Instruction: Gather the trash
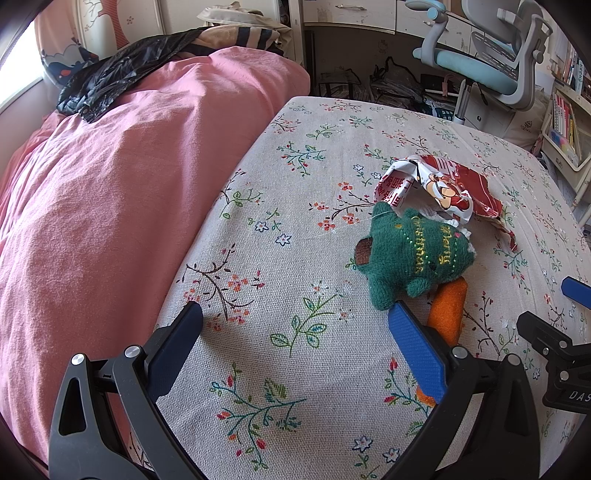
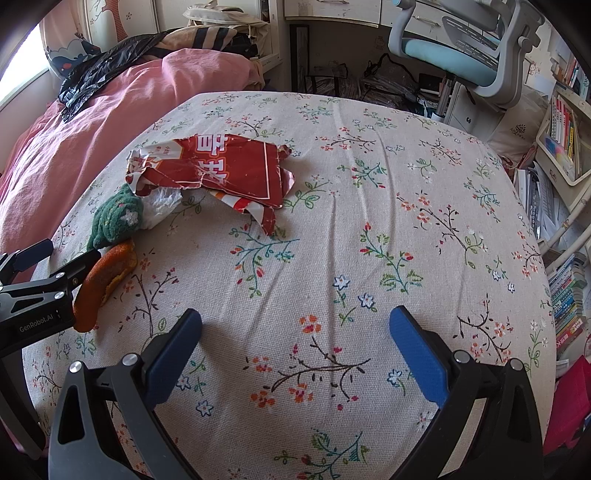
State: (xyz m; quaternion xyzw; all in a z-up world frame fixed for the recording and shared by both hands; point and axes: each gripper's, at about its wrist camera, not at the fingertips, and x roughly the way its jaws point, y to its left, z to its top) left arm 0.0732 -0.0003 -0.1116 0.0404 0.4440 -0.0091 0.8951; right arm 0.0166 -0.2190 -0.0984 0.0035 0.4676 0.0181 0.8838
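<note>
Both grippers, left gripper & right gripper, jaws wide apart, empty. Torn red wrapper lies on floral bedspread at 11 o'clock in right view, touching green knit toy. Best to pinch wrapper's free edge, avoid toy & orange piece. Toy reads "Merry Christmas"; left tool "GenRobot.AI"

Daylight comes in at my left over a pink duvet on the floral-sheeted bed. Beyond stand a white desk, a blue-grey chair and bookshelves.
</note>
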